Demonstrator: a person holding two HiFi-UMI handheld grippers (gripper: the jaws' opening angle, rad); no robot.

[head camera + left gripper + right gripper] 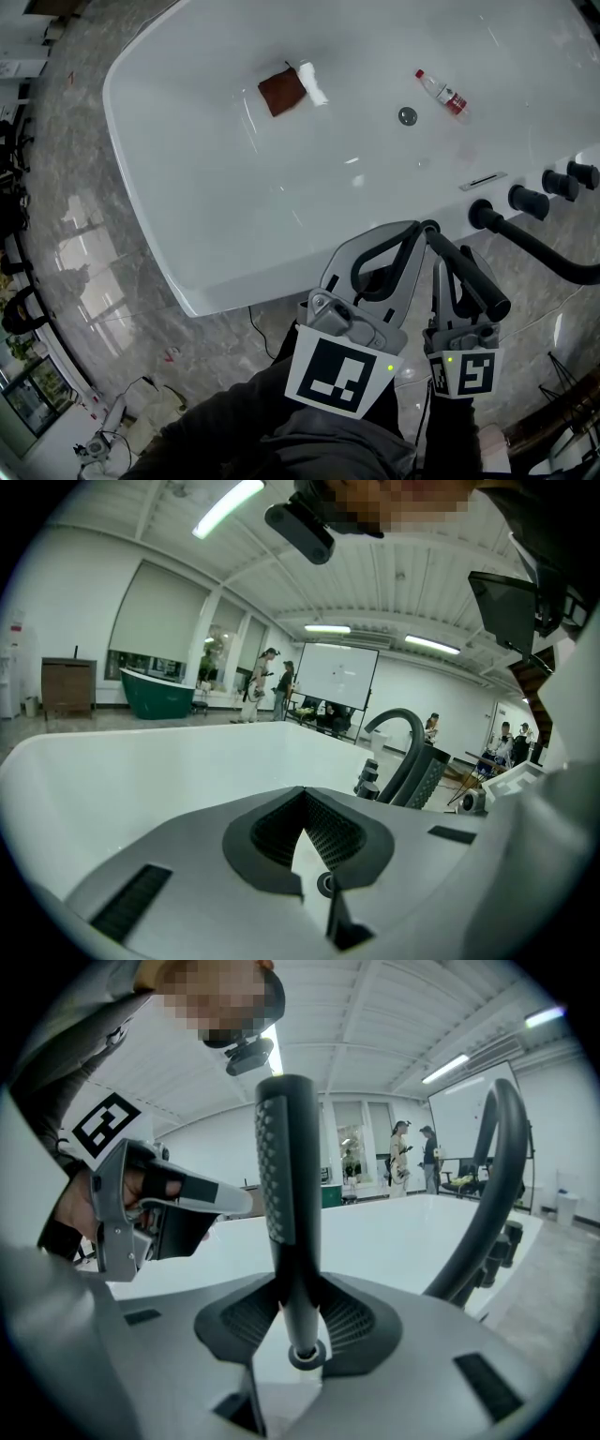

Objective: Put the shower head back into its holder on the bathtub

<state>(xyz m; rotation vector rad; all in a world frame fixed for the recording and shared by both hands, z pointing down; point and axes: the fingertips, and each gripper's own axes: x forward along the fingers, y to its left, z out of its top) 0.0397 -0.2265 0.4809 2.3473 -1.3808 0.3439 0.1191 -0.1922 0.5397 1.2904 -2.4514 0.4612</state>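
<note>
1. Nearby, at the bottom of the head view, both dark sleeves (272,427) reach forward side by side. The two grippers point up-frame toward the bathtub (206,187).
2. The left gripper (422,228) has its jaws pressed together at the tips. Its own view shows only a thin wedge of gap behind the tips and nothing between them (302,794).
3. The right gripper (452,262) sits just beside the left. Its jaws pinch the black shower head (286,1194) near the lower end of the handle, with the ringed end toward the camera.
4. In the head view the shower head (478,281) is a slim rod lying on a diagonal. Its upper-left end is near the left gripper's tips and its lower-right end is out over the floor. It is held just off the tub's near rim.
5. The black hose (548,253) curves away to the right from the black fittings (530,200) on the rim.
6. Farther off, inside the tub, lie the drain (407,116), a small bottle (442,92) and a brown cloth (282,93).
</note>
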